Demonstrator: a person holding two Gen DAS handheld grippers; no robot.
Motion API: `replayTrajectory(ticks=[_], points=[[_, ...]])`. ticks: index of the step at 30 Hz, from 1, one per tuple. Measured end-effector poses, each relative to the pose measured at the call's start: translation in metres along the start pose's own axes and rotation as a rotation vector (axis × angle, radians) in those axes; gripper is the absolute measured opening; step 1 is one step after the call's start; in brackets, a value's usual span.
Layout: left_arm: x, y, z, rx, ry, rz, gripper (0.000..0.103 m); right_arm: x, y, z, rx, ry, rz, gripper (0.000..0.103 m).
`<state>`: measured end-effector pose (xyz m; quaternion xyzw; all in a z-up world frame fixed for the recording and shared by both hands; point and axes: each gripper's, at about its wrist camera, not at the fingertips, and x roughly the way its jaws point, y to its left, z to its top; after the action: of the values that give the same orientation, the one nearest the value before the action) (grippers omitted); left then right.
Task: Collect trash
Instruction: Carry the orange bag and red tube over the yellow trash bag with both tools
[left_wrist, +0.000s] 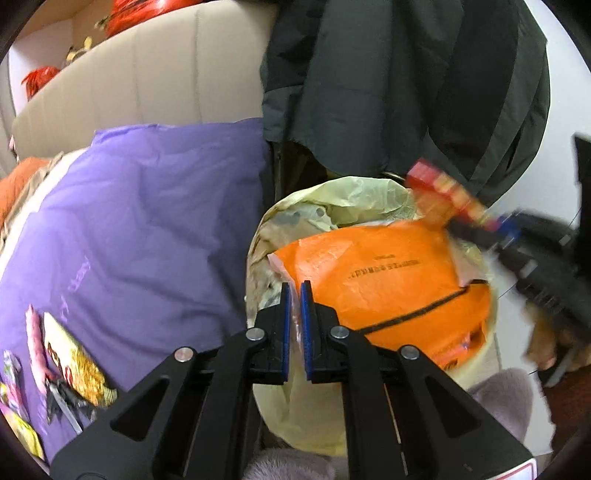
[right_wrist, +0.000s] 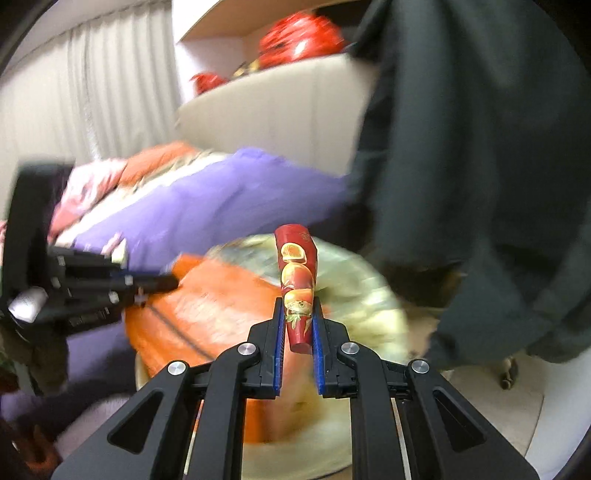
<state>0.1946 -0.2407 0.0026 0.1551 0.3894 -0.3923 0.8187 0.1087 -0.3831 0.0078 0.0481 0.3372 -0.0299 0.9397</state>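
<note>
Two grippers reach over a round trash bin (left_wrist: 295, 424) that sits beside a bed.

The right gripper (right_wrist: 298, 325) is closed on a red snack wrapper (right_wrist: 297, 280). The wrapper is long and thin, with pictures of food on it. Its lower end sits between the two blue pads (right_wrist: 279, 347), and the rest sticks up and forward past the fingertips. The wrapper hangs over the bin, above the pale yellow bag (right_wrist: 354, 295) that lines it. In the left wrist view the same wrapper (left_wrist: 443, 192) shows blurry at the far right edge of the bin, held by the right gripper (left_wrist: 476, 225).

The left gripper (left_wrist: 294, 295) is squeezed shut too. A thin bit of clear, pinkish plastic (left_wrist: 295, 325) shows in the narrow slot between its blue pads. It is too small and thin to tell what it is. This gripper points down at the near left side of the bin. In the right wrist view the left gripper (right_wrist: 162, 282) comes in from the left, with its tip at the edge of the orange bag.

A big orange bag (left_wrist: 388, 280) with black print and a black string lies on top inside the bin. It fills most of the opening. The left gripper's tips are just beside its left edge.

More trash lies on the purple blanket (left_wrist: 147, 221), well apart from both grippers: a gold and red wrapper (left_wrist: 77, 365), a pink one (left_wrist: 35, 347) and some dark scraps (left_wrist: 70, 402).

A dark coat (left_wrist: 406, 81) hangs behind the bin.
</note>
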Motion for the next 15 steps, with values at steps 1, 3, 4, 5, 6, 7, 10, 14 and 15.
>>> replayTrajectory(ticks=[1,3,4,5,6,7,10,14,15], points=[[-0.002,0.003,-0.001,-0.014,-0.004,-0.009,0.005,0.01,0.01,-0.003,-0.028,0.027,0.011,0.014],[-0.004,0.002,-0.004,-0.026,-0.012,-0.026,0.005,0.027,0.023,-0.009,-0.061,0.079,0.034,0.014],[-0.002,0.006,-0.005,-0.027,-0.012,-0.032,0.005,0.032,0.028,-0.014,-0.077,0.102,0.032,0.014],[-0.001,0.005,-0.005,-0.023,-0.012,-0.041,0.005,0.038,0.031,-0.017,-0.093,0.125,0.022,0.014],[0.001,0.004,-0.005,-0.02,-0.013,-0.044,0.005,0.041,0.031,-0.02,-0.098,0.138,0.01,0.014],[0.003,0.003,-0.003,-0.016,-0.014,-0.049,0.005,0.041,0.028,-0.021,-0.088,0.142,0.003,0.014],[0.014,-0.008,0.003,-0.002,-0.013,-0.066,0.005,0.038,0.013,-0.018,-0.042,0.137,-0.033,0.014],[0.034,-0.017,0.007,0.014,0.016,-0.062,0.005,0.028,0.001,-0.021,0.002,0.131,-0.046,0.014],[0.037,-0.018,0.006,0.019,0.025,-0.06,0.005,0.028,-0.002,-0.019,0.001,0.133,-0.048,0.014]])
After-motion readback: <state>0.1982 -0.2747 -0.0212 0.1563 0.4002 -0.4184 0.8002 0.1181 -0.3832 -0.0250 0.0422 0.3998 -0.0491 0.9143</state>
